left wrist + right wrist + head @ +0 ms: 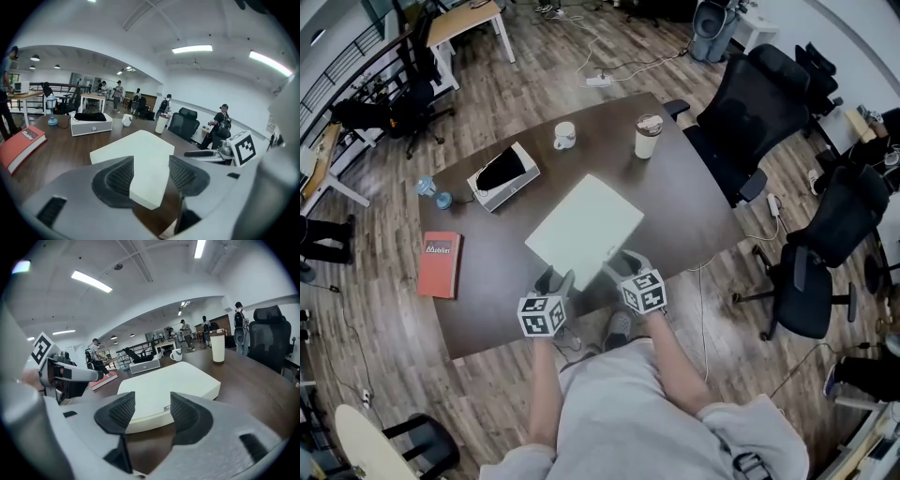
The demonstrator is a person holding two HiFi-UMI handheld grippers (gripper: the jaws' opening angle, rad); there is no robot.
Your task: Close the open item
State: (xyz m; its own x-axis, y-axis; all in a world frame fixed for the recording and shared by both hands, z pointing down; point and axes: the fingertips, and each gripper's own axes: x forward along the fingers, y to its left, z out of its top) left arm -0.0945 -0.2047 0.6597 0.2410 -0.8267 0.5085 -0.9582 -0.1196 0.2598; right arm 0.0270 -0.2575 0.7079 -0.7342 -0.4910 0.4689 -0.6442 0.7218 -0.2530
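Note:
A white laptop (586, 232) lies flat on the dark brown table (694, 211) with its lid down. Both grippers hover just off its near edge, apart from it. My left gripper (555, 281) is open; in the left gripper view its jaws (151, 166) frame a near corner of the laptop (140, 150) without touching it. My right gripper (625, 265) is open too, with nothing held. In the right gripper view the laptop (173, 383) lies beyond the jaws of the right gripper (152, 404), and the left gripper (61, 373) shows at the left.
A red book (440, 263) lies at the table's left. A white box with a black item (502, 175), a mug (565, 136) and a lidded paper cup (648, 136) stand at the far side. Black office chairs (750, 117) crowd the right.

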